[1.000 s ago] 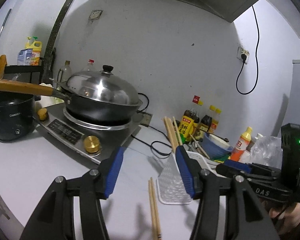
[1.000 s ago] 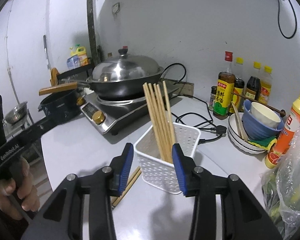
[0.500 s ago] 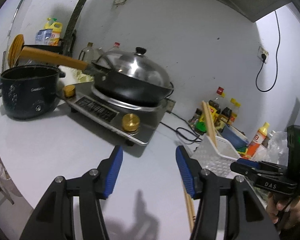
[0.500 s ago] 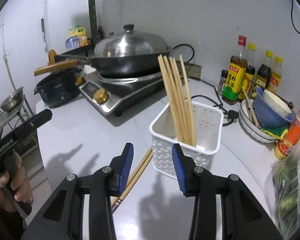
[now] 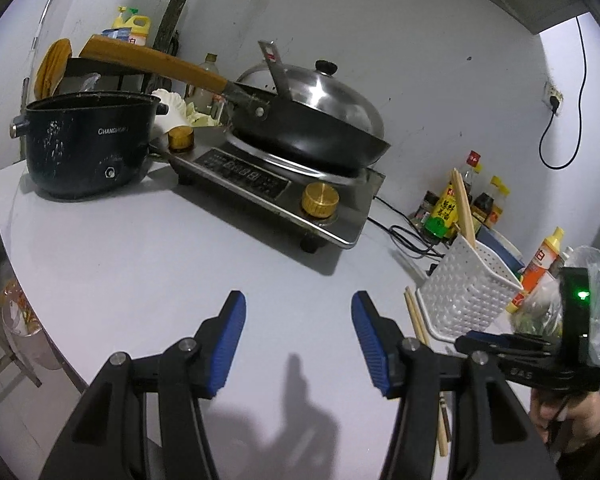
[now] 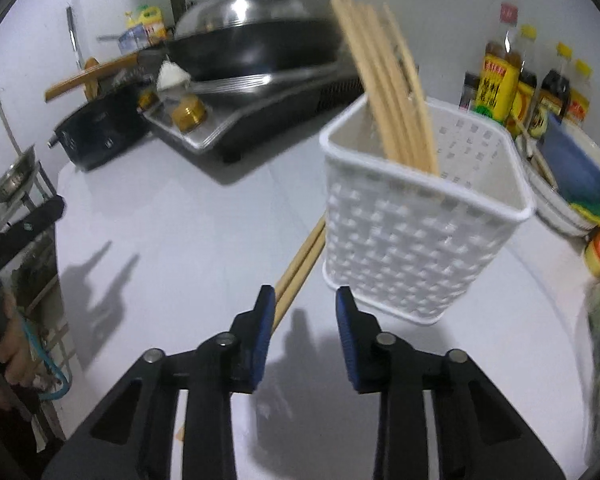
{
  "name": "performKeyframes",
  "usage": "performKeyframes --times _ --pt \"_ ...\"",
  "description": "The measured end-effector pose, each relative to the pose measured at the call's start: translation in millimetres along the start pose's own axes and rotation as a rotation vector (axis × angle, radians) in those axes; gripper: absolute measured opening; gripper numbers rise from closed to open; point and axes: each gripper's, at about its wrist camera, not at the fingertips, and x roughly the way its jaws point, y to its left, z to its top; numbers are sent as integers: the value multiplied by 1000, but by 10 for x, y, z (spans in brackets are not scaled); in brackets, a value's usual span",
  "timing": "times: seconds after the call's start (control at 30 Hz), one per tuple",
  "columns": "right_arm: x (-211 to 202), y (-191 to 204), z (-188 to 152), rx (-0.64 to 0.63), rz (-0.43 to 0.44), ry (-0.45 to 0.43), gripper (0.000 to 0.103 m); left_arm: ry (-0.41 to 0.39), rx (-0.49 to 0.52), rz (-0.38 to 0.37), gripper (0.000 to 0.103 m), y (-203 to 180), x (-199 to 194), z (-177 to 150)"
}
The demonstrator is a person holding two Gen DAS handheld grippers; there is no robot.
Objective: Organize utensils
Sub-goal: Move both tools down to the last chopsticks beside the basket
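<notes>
— What are the jaws doing?

— The right gripper (image 6: 300, 300) is closing with nothing between its pads yet. The loose chopsticks (image 6: 300, 264) on the counter (image 6: 188, 232) pass just under its left finger. The left gripper (image 5: 298, 320) stands apart, empty, over bare counter.

— And the rest of the utensils?

— A bundle of chopsticks (image 6: 384, 92) leans in the white basket (image 6: 416, 248), just beyond the right gripper. The loose pair lies against the basket's left side. Behind stands the stove (image 5: 276, 188) with a lidded wok (image 5: 312, 120), and a dark pot (image 5: 84, 144) beside it.
</notes>
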Motion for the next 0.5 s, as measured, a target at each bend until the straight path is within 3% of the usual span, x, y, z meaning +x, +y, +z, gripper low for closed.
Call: performKeyframes --times 0.27,0.5 --pt "221 31 -2 15 -12 35 23 21 -19 8 55 130 47 -41" --pt "382 125 22 12 -11 59 13 42 -22 12 55 187 72 -46"
